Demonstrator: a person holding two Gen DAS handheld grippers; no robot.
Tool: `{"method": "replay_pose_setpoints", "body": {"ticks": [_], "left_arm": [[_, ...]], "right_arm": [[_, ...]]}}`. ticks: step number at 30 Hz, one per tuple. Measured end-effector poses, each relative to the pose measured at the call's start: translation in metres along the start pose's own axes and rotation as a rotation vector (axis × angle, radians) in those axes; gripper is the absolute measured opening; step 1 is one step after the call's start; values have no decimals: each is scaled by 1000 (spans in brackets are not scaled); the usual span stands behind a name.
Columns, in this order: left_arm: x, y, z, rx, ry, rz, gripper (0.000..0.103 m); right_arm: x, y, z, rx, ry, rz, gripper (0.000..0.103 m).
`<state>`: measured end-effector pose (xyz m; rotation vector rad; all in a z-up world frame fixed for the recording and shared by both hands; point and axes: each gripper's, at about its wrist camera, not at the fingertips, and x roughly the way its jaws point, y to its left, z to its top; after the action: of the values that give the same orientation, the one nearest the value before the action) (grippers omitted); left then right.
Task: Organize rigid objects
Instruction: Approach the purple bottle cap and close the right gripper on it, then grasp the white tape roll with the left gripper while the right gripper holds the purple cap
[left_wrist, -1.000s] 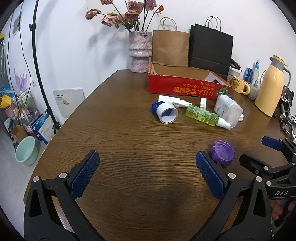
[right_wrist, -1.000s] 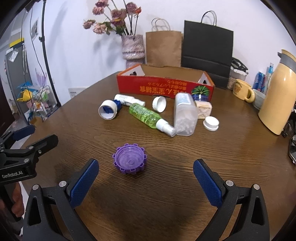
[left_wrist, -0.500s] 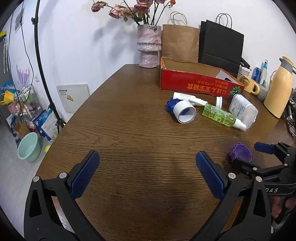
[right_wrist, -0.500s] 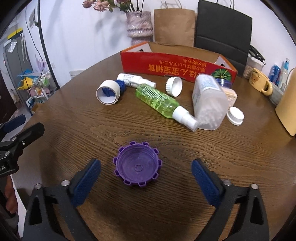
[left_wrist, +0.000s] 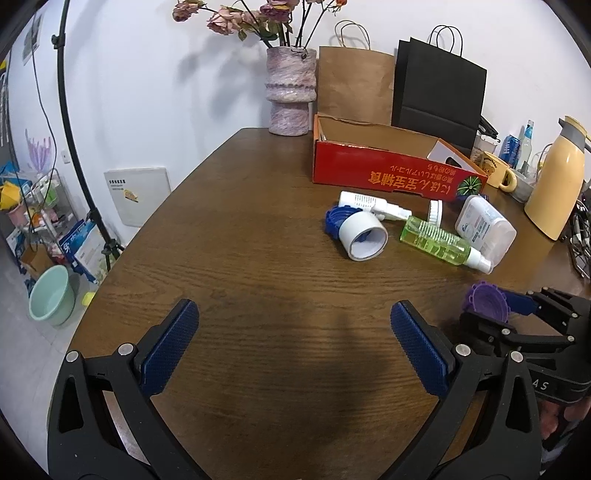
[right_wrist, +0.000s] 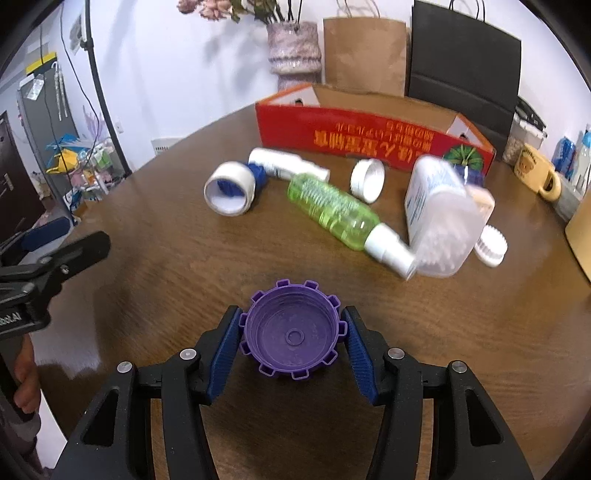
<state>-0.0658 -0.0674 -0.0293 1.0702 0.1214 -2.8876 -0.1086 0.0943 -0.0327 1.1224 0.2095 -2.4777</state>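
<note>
My right gripper (right_wrist: 291, 338) is shut on a purple notched cap (right_wrist: 291, 332), both blue pads pressed on its sides, at the near part of the wooden table (right_wrist: 147, 258). The purple cap also shows in the left wrist view (left_wrist: 485, 301). My left gripper (left_wrist: 291, 343) is open and empty over bare table. Farther back lie a white tape roll (right_wrist: 231, 188), a green spray bottle (right_wrist: 340, 214), a white bottle (right_wrist: 284, 164), a clear jar (right_wrist: 441, 218) and white lids (right_wrist: 367, 179). An open red box (right_wrist: 369, 125) stands behind them.
A vase of flowers (left_wrist: 291, 92), a brown paper bag (left_wrist: 354, 85) and a black bag (left_wrist: 437, 92) stand at the table's far edge. A yellow thermos (left_wrist: 556, 184) and a yellow mug (left_wrist: 496, 171) stand at the right. A light stand (left_wrist: 74, 129) rises on the left.
My right gripper moved forward around the purple cap and shut on it. The left gripper drew back and to the left and stayed open.
</note>
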Motion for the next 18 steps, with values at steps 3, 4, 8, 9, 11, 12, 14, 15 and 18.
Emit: {"method": "replay_pose_setpoints", "body": {"ticks": [3,4,8,9,11,12,14,15,18], "left_arm": [[4,-4,8,0,4,-5,103],[6,-6,11,0,6,-7,103],[14,-14,22,0,14,-15,103],[16,-17,25,2,16,-15,103],[21,-22,30,4,20,-10,103],[24,-24,33,2,24,-11,103],[31,-29,39,-2,34,-9,103],[35,-31,41,-4,39,-9,103],[47,-37,48,-15,56,-9,103]], "right_arm": [[-4,-5,9,-2,-33,-14,60],[-6,-7,12,1,-44,-18,60],[-12,-14,21,8,-81,-30,60],[-13,-16,23,11,-90,-34,60],[-15,-21,28,17,-106,-40,60],[-16,-22,31,21,-115,-43,60],[-19,-27,35,32,-137,-51,60],[-20,-29,36,36,-144,-52,60],[-22,-37,41,46,-170,-63,60]]}}
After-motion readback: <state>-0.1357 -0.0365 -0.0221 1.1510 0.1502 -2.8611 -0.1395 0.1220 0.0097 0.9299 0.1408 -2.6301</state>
